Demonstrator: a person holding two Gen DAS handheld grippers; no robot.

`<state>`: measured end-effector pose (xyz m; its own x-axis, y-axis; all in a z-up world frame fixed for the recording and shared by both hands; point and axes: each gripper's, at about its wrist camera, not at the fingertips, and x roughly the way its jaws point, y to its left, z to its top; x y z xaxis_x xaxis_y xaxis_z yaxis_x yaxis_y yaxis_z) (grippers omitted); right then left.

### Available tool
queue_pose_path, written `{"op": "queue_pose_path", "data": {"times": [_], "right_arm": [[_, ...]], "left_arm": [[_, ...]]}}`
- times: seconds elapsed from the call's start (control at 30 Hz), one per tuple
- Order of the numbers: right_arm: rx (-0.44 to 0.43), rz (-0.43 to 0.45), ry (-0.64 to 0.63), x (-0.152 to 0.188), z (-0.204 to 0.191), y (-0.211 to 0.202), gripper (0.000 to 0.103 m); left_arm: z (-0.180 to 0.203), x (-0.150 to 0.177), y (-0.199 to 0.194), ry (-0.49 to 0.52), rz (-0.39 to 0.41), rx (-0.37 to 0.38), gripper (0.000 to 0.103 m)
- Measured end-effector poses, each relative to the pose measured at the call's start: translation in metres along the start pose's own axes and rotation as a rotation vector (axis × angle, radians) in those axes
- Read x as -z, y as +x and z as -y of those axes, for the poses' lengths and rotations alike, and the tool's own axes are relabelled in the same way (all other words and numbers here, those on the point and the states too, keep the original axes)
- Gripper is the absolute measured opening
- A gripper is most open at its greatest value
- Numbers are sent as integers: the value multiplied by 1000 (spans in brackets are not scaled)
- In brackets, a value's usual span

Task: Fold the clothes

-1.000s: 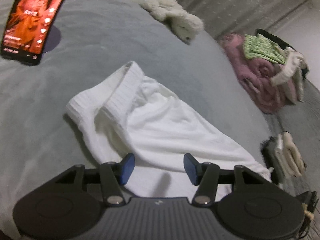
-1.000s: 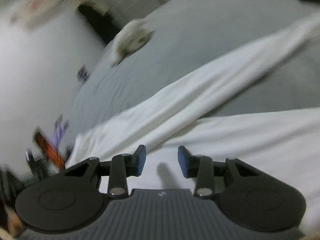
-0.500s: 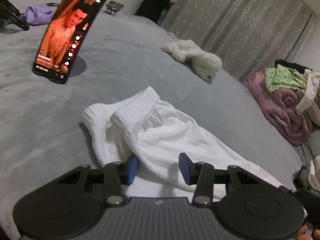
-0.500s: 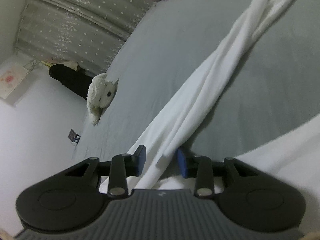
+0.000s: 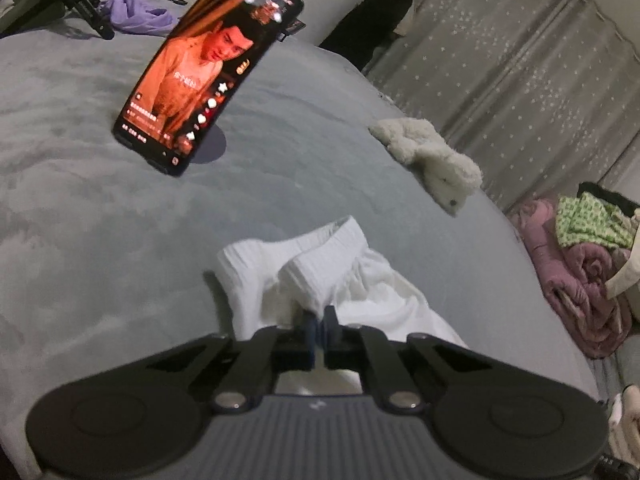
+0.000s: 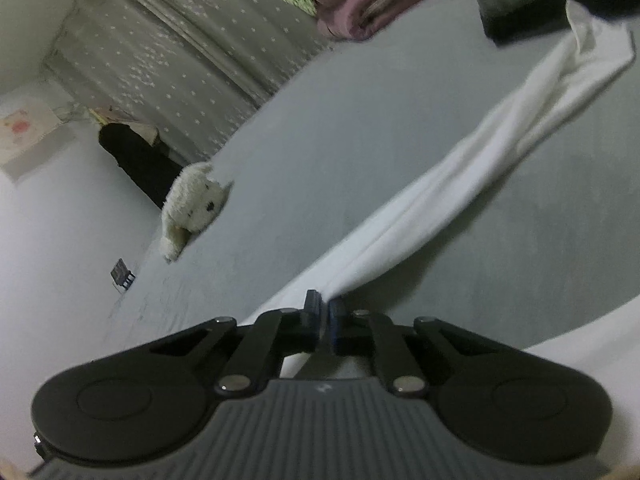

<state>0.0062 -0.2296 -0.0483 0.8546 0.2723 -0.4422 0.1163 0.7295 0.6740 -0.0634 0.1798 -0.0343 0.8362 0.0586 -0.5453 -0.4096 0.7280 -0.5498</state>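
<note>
White trousers (image 5: 360,284) lie on the grey bed (image 5: 120,240), ribbed waistband bunched toward the far side. My left gripper (image 5: 319,322) is shut on the fabric just below the waistband. In the right wrist view a long white trouser leg (image 6: 460,208) stretches away across the bed (image 6: 360,128) to the upper right. My right gripper (image 6: 325,307) is shut on the near end of that leg.
A phone (image 5: 208,92) stands propped on the bed, screen lit. A white plush toy (image 5: 432,164) lies beyond the trousers; it also shows in the right wrist view (image 6: 192,204). A pile of pink and green clothes (image 5: 580,272) sits at the right. Grey curtains (image 5: 500,60) hang behind.
Both grippers went from open to shut, each pinching the white trousers. Both views have tilted up, showing more of the room.
</note>
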Motion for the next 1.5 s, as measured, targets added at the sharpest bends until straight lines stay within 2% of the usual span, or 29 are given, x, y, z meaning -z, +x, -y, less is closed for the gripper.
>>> {"op": "queue_pose_path", "data": {"times": [0.3, 0.57, 0.77, 0.97, 1.13, 1.3, 1.4, 1.47, 1.5], "right_arm": [[-58, 144, -176, -1, -36, -24, 6], [-78, 184, -375, 13, -49, -49, 6], [-76, 143, -510, 34, -50, -59, 6], [-70, 82, -583, 51, -40, -64, 6], [-46, 10, -613, 67, -33, -58, 6], [25, -108, -634, 81, -26, -38, 5], [29, -117, -637, 84, -24, -35, 6], [19, -129, -616, 79, -23, -36, 12], [14, -134, -601, 77, -23, -37, 12]], "left_arm": [[2, -16, -14, 33, 47, 73, 2], [-10, -25, -17, 67, 3, 119, 2], [-19, -24, -19, 100, -13, 106, 2], [-28, -18, -17, 152, -35, 77, 2], [-37, -11, -15, 158, -56, 34, 2], [-34, -3, -11, 226, -62, -7, 2], [-29, -1, -14, 259, -56, -25, 4], [-29, -2, -17, 250, -48, -25, 5], [-30, -2, -20, 237, -34, -16, 10]]}}
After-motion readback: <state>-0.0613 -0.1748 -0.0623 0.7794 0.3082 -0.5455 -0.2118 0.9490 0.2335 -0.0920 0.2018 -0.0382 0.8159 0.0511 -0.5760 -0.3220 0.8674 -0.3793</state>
